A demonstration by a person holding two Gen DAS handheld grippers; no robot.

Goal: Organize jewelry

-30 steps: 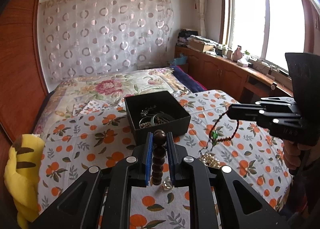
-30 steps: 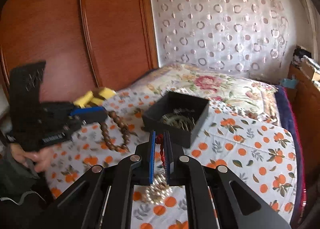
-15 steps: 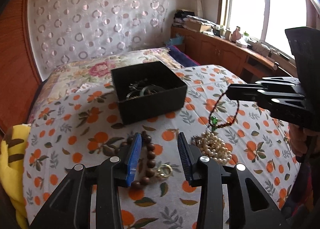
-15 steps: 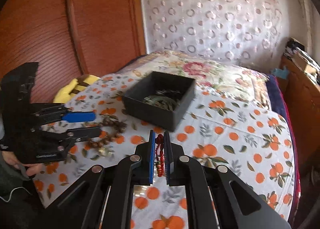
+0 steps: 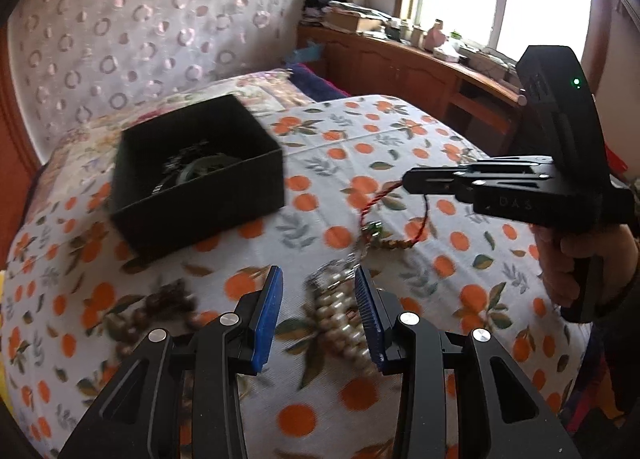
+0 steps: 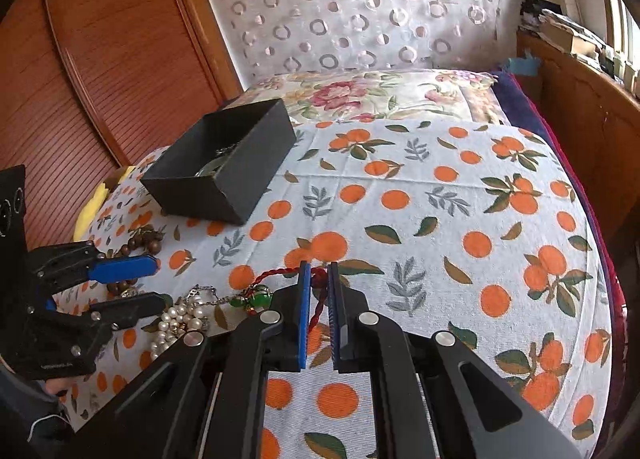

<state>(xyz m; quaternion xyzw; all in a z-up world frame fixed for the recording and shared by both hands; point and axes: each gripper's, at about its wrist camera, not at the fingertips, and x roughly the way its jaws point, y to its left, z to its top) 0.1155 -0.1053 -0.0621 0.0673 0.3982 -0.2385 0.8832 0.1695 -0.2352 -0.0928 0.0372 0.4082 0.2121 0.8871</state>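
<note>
A black open box (image 5: pixel 192 171) with jewelry inside sits on the orange-print bedspread; it also shows in the right wrist view (image 6: pixel 224 167). My left gripper (image 5: pixel 318 299) is open, low over a pearl necklace (image 5: pixel 340 315). A brown wooden bead bracelet (image 5: pixel 160 307) lies to its left on the cloth. My right gripper (image 6: pixel 318 291) is shut on a red cord bracelet (image 6: pixel 316 299) with a green charm (image 6: pixel 256 299); part of the cord rests on the cloth. In the left wrist view the right gripper (image 5: pixel 408 181) holds the red cord (image 5: pixel 384 199).
A yellow plush (image 6: pixel 96 199) lies at the bed's left edge by the wooden wardrobe (image 6: pixel 100 59). A wooden desk (image 5: pixel 420 71) with clutter stands under the window on the right. A floral quilt (image 6: pixel 380 95) lies behind the box.
My left gripper opened, dropped the wooden bead bracelet on the cloth and shifted right over the pearls. My right gripper lowered the red cord bracelet toward the cloth.
</note>
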